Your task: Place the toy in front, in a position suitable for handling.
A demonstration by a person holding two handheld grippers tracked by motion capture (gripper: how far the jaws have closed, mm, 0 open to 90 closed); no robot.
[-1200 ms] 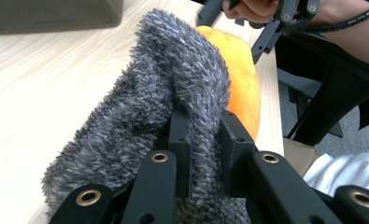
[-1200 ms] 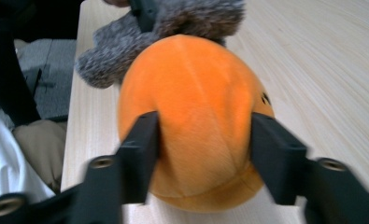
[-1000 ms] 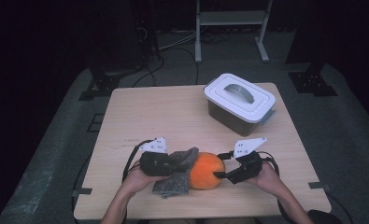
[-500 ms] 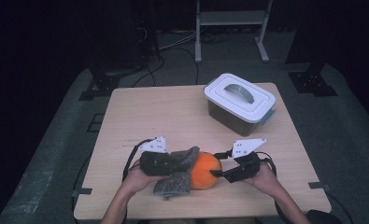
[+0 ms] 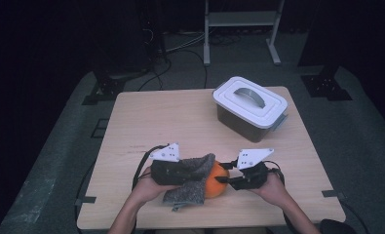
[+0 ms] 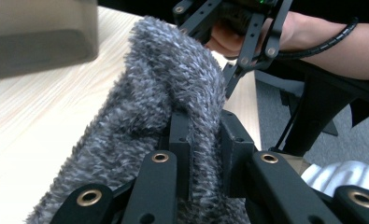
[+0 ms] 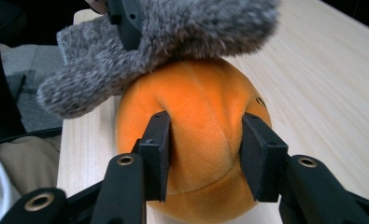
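Two grippers meet near my edge of the table (image 5: pixel 146 122). My left gripper (image 6: pixel 205 140) is clamped tight on a fuzzy grey cloth (image 6: pixel 163 93), with a fold of it squeezed between the jaws. The cloth spills out in front of that gripper and hangs over the top of a soft orange ball (image 7: pixel 196 130). My right gripper (image 7: pixel 205 154) has just been closing its jaws, and now the ball sits between them with both pads pressing into its plush sides. In the right gripper view the cloth lies on the far top of the ball, just past the jaws. From above, the ball (image 5: pixel 217 179) sits between the two grippers. A closed white box (image 5: pixel 251 105) stands well beyond my right gripper (image 5: pixel 229 183).
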